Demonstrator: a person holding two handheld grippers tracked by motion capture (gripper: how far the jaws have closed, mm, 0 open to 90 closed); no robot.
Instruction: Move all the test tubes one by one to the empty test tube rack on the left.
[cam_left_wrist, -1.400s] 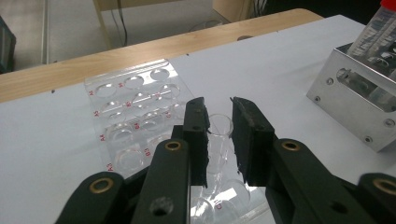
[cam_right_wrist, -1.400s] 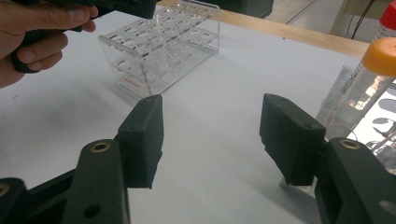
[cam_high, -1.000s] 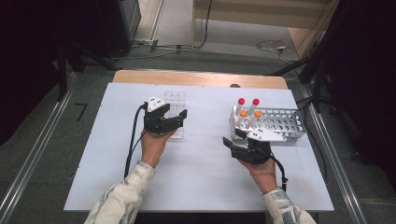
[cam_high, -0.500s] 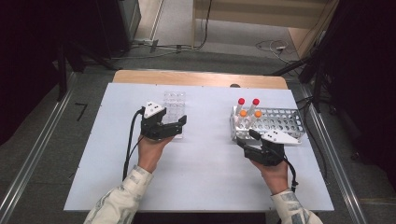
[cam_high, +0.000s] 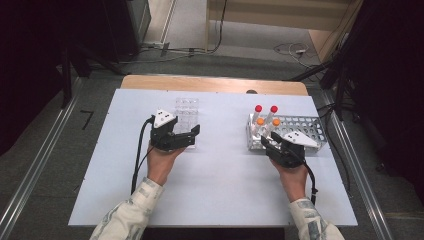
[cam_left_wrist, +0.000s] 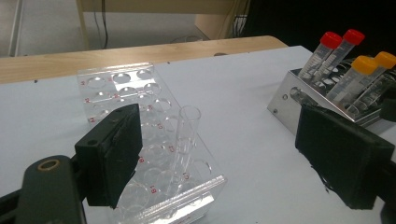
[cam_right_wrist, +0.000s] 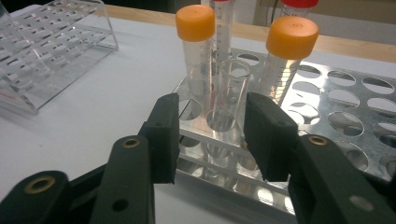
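Clear rack (cam_left_wrist: 154, 154) on white bench (cam_high: 220, 195), open glass tube (cam_left_wrist: 184, 140) leaning in it between wide-open left tool (cam_left_wrist: 219, 158), right tool (cam_right_wrist: 212, 135) closing around uncapped tube (cam_right_wrist: 229, 93) in metal rack (cam_right_wrist: 336, 107), pads not touching, orange-capped tubes (cam_right_wrist: 196, 42) behind.

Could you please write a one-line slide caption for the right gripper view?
Right gripper closing around an uncapped tube in the metal rack.

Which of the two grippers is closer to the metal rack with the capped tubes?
Right. The right gripper sits at the metal rack's front edge; the left gripper is far off, at the clear plastic rack.
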